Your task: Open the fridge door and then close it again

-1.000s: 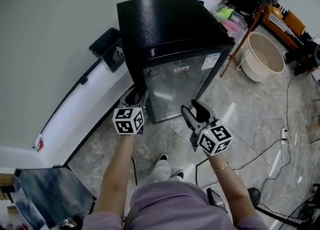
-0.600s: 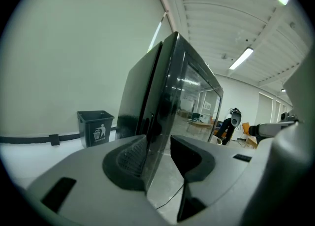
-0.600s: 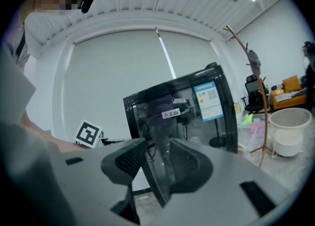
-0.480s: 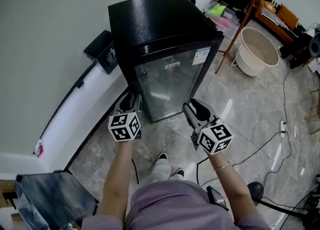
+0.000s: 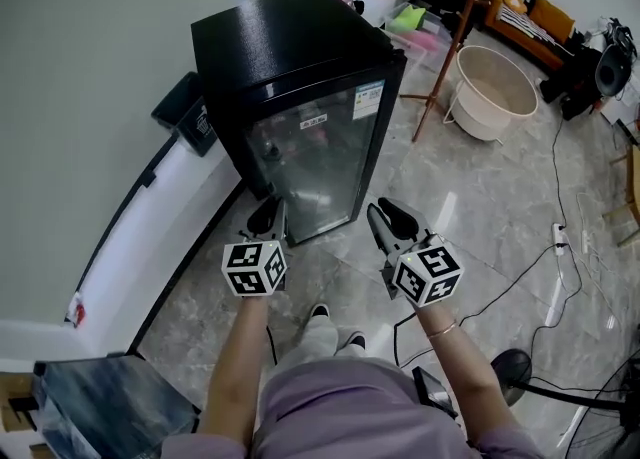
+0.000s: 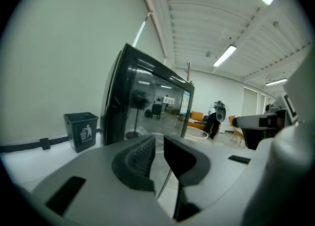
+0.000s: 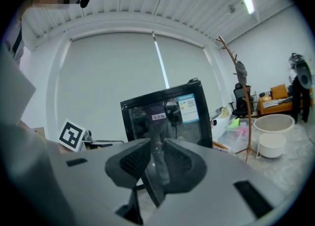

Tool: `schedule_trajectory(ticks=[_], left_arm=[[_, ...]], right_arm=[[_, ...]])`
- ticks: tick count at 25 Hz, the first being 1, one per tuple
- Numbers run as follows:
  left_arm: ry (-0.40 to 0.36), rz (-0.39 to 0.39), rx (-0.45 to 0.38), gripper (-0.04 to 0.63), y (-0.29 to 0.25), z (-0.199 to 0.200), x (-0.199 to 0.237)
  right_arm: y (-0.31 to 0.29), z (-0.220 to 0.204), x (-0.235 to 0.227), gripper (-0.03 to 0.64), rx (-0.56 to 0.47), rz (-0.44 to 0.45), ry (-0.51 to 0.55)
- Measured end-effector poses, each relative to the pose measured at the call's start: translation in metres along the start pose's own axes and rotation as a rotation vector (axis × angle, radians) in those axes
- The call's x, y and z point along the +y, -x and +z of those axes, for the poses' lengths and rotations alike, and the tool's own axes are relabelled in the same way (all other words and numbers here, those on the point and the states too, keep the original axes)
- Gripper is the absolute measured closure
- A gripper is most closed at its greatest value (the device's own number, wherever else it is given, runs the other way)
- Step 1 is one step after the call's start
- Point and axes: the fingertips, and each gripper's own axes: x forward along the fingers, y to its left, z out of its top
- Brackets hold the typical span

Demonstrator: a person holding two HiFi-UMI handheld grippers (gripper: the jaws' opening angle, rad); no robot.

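Glossy grey stone floor (image 5: 480,209), pale wall (image 5: 80,47); black fridge (image 5: 285,42) apparently shut; left gripper (image 5: 268,217), right gripper (image 5: 387,219) just closing narrower, nothing between jaws.

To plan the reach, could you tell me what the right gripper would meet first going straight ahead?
Most likely the fridge's glass door, directly beyond the right gripper, whose empty jaws have just been closing; the space between looks free.

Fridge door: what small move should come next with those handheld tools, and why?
Probably bring the left gripper forward to the edge of the fridge door on its side and spread its jaws. The door looks shut, the gripper hangs short of it, and its jaws, which have just been closing, hold nothing.
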Motion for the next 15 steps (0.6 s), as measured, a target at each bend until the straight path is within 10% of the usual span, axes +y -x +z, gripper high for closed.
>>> schedule_trajectory(ticks=[15], left_arm=[[-0.082, -0.124, -0.006, 0.554, 0.019, -0.005, -0.082]], right_arm=[[0.063, -0.004, -0.026, 0.612, -0.012, -0.134, 0.016]])
